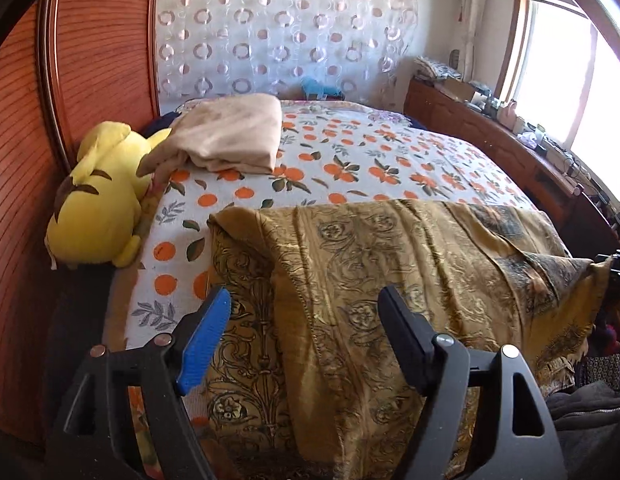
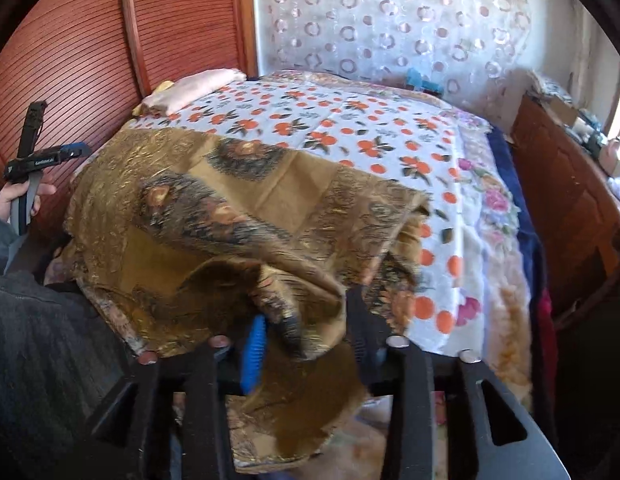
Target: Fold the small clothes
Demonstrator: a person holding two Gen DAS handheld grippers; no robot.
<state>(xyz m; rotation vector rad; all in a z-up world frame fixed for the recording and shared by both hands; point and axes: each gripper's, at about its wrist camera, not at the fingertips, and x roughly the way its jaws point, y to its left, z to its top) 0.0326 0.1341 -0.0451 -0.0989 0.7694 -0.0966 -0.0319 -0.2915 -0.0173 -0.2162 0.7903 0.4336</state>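
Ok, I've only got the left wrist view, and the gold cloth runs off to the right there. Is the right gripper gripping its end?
Observer: In the right wrist view the right gripper has its jaws apart. A bunched fold of the gold cloth hangs between them and does not look pinched, though it is blurred.
Operator: Anything past the orange-print sheet on that side?
Observer: Yes, a pink-flowered blanket shows beyond the sheet's edge, with a dark blue layer outside that.
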